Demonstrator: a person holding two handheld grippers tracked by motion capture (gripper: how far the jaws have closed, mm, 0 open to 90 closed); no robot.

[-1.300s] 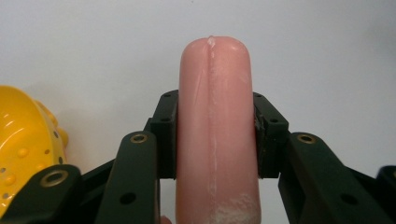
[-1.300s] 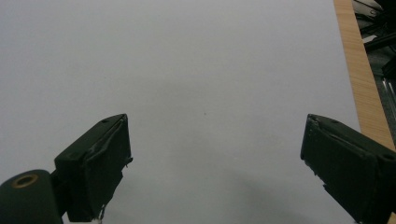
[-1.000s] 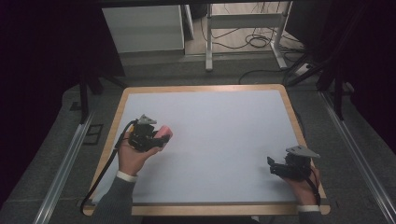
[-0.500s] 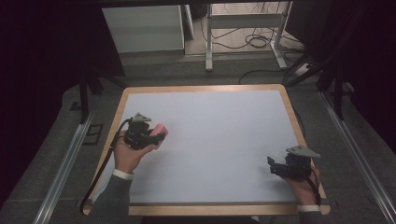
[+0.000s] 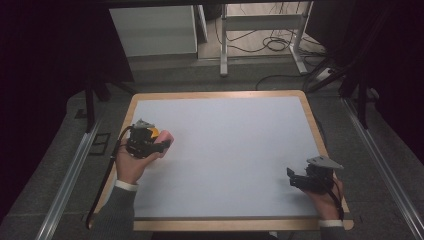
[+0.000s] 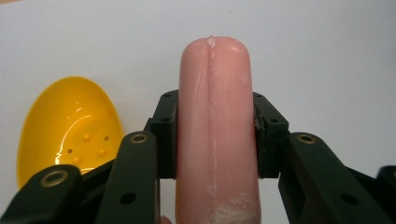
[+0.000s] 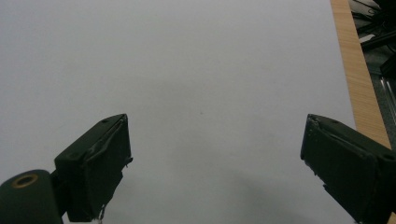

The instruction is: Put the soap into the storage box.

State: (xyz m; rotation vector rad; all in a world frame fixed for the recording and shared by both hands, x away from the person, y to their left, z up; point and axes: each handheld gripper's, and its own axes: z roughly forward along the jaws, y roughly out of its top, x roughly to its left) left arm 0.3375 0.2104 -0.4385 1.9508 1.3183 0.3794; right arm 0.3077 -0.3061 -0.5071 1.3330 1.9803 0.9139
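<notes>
Scene: pale grey-white desk [image 5: 240,150] with a light wooden border, seen from above; forearms entering from the near edge.
Left gripper [image 6: 212,135]: closed on a pink sausage, black jaws pressing its two sides around mid-length.
Left gripper position: near the desk's left edge, in the person's left hand [image 5: 134,165].
Pink sausage [image 6: 215,121]: smooth, rounded cylinder with a domed tip, pointing away from the gripper camera; faint moulding seam down its length, whitish scuffing near the lower end.
Sausage material: looks like glossy plastic or rubber, likely a toy.
Sausage handling: probably light; fairly firm, since the sides show no denting under the jaws; smooth skin could slip or roll, so a hold across the middle seems the safest, as now.
Yellow scoop [image 6: 70,128]: shiny, egg-shaped plastic shell, hollow side up, small bumps and holes inside; lying on the desk just left of the sausage in the left gripper view, apart from the jaws.
Scoop handling: probably light, stiff and thin-walled; rim likely the best place to pinch.
Right gripper [image 7: 215,168]: jaws spread wide, nothing between them, bare desk beyond.
Right gripper position: near the desk's right front corner, well apart from the left gripper.
Surface texture: matte, plain, unmarked.
</notes>
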